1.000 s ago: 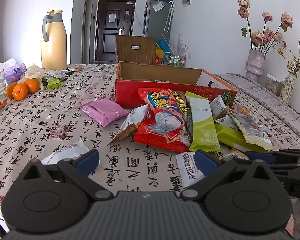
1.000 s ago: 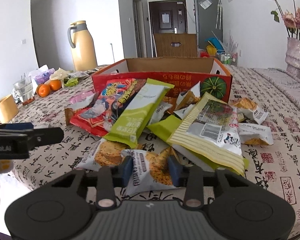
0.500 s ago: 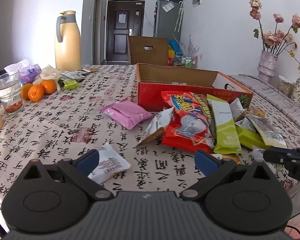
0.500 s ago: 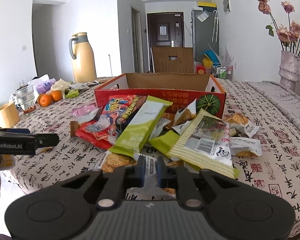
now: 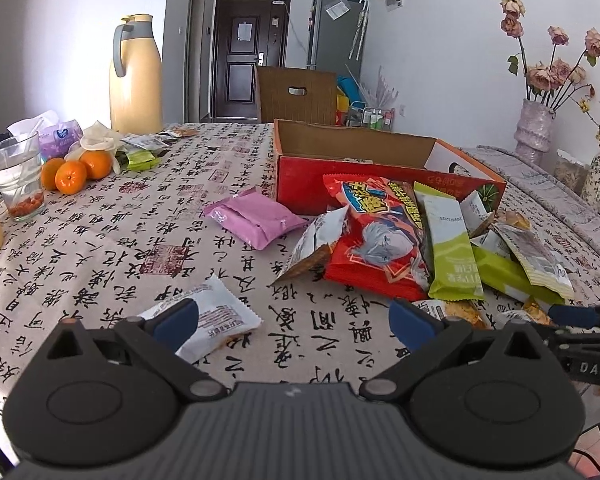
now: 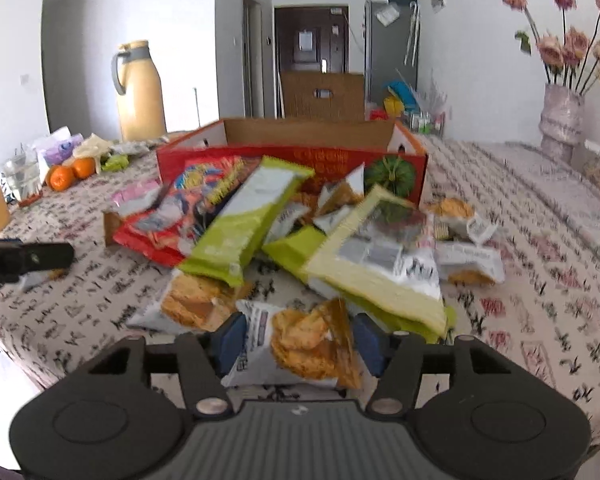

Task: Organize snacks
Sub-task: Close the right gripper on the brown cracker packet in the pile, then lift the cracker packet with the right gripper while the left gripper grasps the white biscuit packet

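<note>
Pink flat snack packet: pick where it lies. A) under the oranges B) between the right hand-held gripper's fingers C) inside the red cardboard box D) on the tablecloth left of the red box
D: the pink flat snack packet lies on the tablecloth, left of the red cardboard box, apart from the oranges.

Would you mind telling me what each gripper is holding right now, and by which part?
The right gripper has a small cracker packet between its fingers, which flank its two side edges. The left gripper is open and holds nothing.
</note>
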Demonstrator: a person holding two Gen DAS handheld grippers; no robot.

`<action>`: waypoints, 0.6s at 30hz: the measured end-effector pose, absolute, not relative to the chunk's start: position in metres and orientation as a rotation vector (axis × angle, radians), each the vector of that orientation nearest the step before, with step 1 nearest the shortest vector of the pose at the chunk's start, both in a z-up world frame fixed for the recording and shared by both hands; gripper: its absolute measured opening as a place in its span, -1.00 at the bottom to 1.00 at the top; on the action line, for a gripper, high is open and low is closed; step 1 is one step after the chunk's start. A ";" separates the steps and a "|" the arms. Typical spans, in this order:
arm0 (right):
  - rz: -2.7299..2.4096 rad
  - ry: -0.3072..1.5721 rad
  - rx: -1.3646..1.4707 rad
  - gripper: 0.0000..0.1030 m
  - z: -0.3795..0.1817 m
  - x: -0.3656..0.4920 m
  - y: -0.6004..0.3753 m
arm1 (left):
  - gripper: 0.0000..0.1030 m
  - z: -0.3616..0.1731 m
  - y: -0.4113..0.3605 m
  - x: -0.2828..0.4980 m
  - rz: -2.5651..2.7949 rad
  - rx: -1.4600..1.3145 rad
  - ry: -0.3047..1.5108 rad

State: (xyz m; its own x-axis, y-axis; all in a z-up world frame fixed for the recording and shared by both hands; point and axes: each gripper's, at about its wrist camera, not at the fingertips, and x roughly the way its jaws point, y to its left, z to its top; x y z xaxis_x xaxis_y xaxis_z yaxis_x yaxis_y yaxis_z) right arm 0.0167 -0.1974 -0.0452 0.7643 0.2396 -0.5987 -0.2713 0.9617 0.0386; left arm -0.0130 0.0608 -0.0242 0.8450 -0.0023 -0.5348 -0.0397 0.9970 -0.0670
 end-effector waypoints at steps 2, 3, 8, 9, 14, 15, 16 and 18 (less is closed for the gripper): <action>0.285 0.661 -0.042 0.23 -0.049 0.020 -0.197 | 1.00 -0.025 0.061 -0.013 0.022 -0.076 0.564; 0.285 0.670 -0.046 0.24 -0.051 0.021 -0.196 | 1.00 -0.025 0.062 -0.014 0.023 -0.075 0.564; 0.310 0.663 -0.047 -0.46 -0.051 0.019 -0.195 | 1.00 -0.025 0.065 -0.013 0.037 -0.064 0.570; 0.313 0.660 -0.049 -0.56 -0.051 0.018 -0.195 | 1.00 -0.026 0.066 -0.013 0.040 -0.061 0.571; 0.319 0.636 -0.045 -0.61 -0.047 0.013 -0.196 | 1.00 -0.026 0.071 -0.011 0.062 -0.046 0.578; 0.320 0.627 -0.046 -0.62 -0.046 0.012 -0.196 | 1.00 -0.026 0.073 -0.010 0.066 -0.045 0.580; 0.323 0.617 -0.047 -0.63 -0.044 0.010 -0.196 | 1.00 -0.026 0.075 -0.010 0.071 -0.045 0.582; 0.333 0.601 -0.052 -0.63 -0.040 0.006 -0.195 | 1.00 -0.026 0.078 -0.009 0.082 -0.044 0.586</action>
